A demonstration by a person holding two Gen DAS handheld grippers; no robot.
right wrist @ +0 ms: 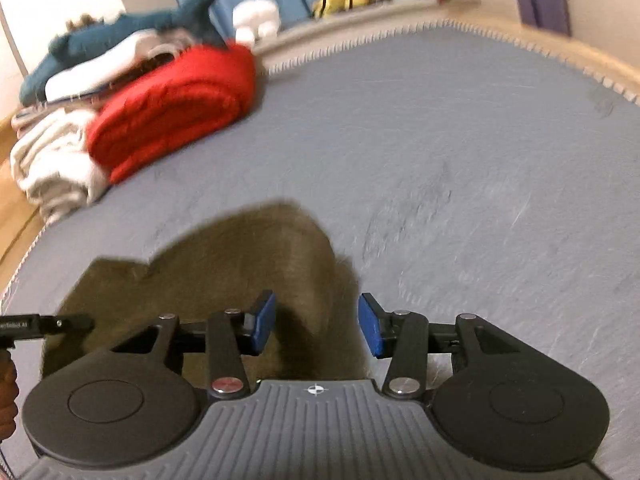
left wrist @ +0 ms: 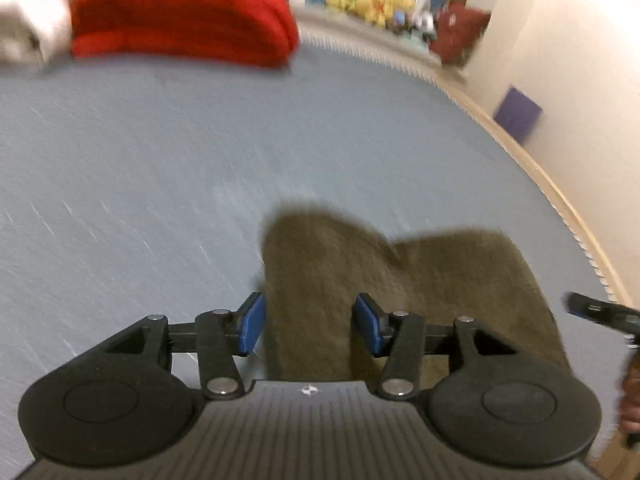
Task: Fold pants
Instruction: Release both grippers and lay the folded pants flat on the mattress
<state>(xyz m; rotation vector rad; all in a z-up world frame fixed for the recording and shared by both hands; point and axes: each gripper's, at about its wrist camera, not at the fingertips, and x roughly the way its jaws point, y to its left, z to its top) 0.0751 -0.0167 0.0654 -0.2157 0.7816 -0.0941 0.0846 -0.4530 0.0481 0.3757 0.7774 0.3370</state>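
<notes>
The olive-brown pants [left wrist: 404, 280] lie flat on the grey-blue bed sheet [left wrist: 160, 168], close under both grippers. My left gripper [left wrist: 308, 326] is open above the pants' left part, its blue pads apart. My right gripper [right wrist: 316, 328] is open above the right edge of the pants [right wrist: 224, 276] in the right wrist view. Each gripper shows at the side edge of the other's view: the right one [left wrist: 600, 312], the left one [right wrist: 40, 326]. Both views are motion-blurred.
A folded red blanket [right wrist: 172, 104] and white bedding [right wrist: 52, 160] are stacked at the far left of the bed, with a blue shark plush [right wrist: 120, 36] on top. Plush toys [left wrist: 372, 0] line the far ledge. A cream wall [left wrist: 568, 60] runs along the right.
</notes>
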